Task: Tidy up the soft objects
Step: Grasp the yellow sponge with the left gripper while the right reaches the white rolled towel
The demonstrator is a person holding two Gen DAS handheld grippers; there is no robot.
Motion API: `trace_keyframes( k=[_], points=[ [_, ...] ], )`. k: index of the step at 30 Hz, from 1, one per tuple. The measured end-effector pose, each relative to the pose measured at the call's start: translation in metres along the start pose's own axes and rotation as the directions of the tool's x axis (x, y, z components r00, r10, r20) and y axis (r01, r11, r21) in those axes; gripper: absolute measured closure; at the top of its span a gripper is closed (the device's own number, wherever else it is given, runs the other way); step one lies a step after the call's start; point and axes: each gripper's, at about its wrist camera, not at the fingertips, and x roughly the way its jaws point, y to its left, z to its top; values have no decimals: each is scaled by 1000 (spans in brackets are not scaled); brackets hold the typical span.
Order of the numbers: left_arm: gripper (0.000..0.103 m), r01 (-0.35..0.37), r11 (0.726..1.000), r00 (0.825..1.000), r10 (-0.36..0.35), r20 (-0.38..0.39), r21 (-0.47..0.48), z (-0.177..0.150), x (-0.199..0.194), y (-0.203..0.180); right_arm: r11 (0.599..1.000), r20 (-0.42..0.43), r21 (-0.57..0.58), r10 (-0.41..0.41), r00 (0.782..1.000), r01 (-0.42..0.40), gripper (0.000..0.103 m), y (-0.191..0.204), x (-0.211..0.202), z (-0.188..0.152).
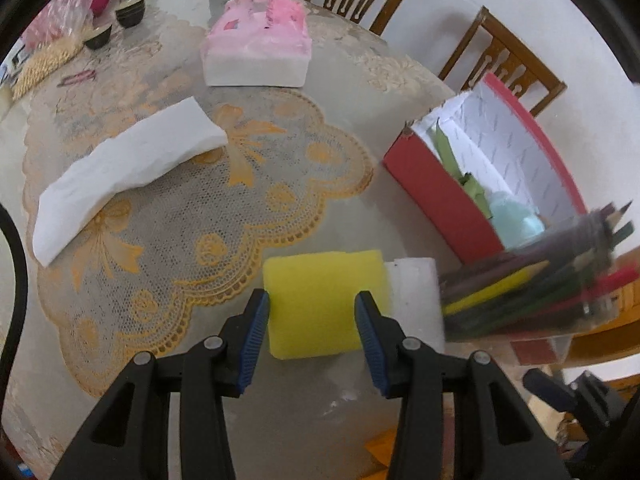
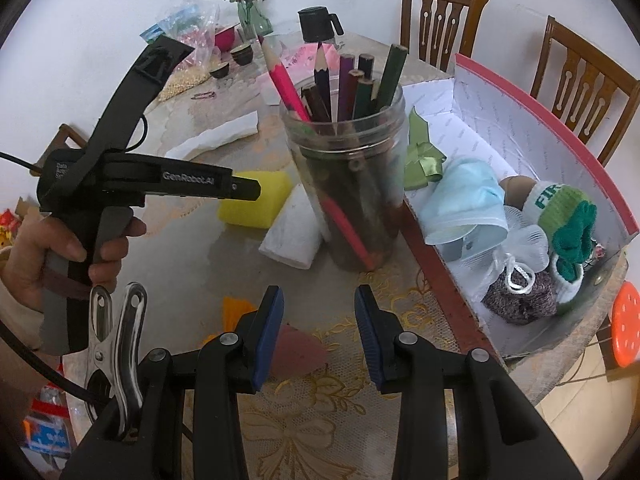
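Note:
A yellow sponge (image 1: 320, 300) lies on the table, and my left gripper (image 1: 312, 300) is open with one finger on each side of it. The sponge also shows in the right wrist view (image 2: 256, 204), partly behind the left gripper's body (image 2: 160, 180). A white foam block (image 1: 416, 296) lies against its right side. The red box (image 2: 440, 248) at the right holds soft items: a green ribbon (image 2: 420, 160), a blue face mask (image 2: 464, 200), a white-and-green sock (image 2: 560, 208) and a mesh pouch (image 2: 520, 280). My right gripper (image 2: 318, 308) is open and empty above the tablecloth.
A clear jar of coloured pencils (image 2: 348, 176) stands between sponge and box. A folded white cloth (image 1: 120, 176) and a pink tissue pack (image 1: 260, 44) lie further back. A metal clip (image 2: 116, 344) and a reddish wedge (image 2: 296, 348) lie near me. Wooden chairs (image 1: 504, 60) stand behind.

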Motion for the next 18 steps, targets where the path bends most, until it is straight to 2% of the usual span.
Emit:
trace_keyframes(
  k=[4, 8, 11, 13, 15, 18],
  points=[
    [53, 26, 1000, 1000, -26, 4, -16, -4, 6, -2, 1000, -8, 5, -7, 1000, 7, 65, 1, 4, 1],
    [56, 63, 997, 998, -62, 25, -53, -7, 6, 3, 1000, -18, 5, -12, 1000, 12, 65, 3, 8, 3],
    [62, 79, 994, 996, -76, 38, -71, -11, 2, 9, 1000, -27, -5, -11, 1000, 11, 65, 8, 13, 7],
    [74, 83, 992, 995, -77, 67, -92, -18, -7, 18, 1000, -33, -10, -6, 999, 6, 65, 12, 18, 11],
    [80, 80, 991, 993, -70, 94, -109, -23, -16, 25, 1000, -42, -13, 9, 999, -10, 65, 18, 21, 13],
    [81, 70, 985, 991, -50, 128, -156, -37, -32, 43, 1000, -66, -15, 19, 998, -20, 65, 24, 32, 19]
  ],
)
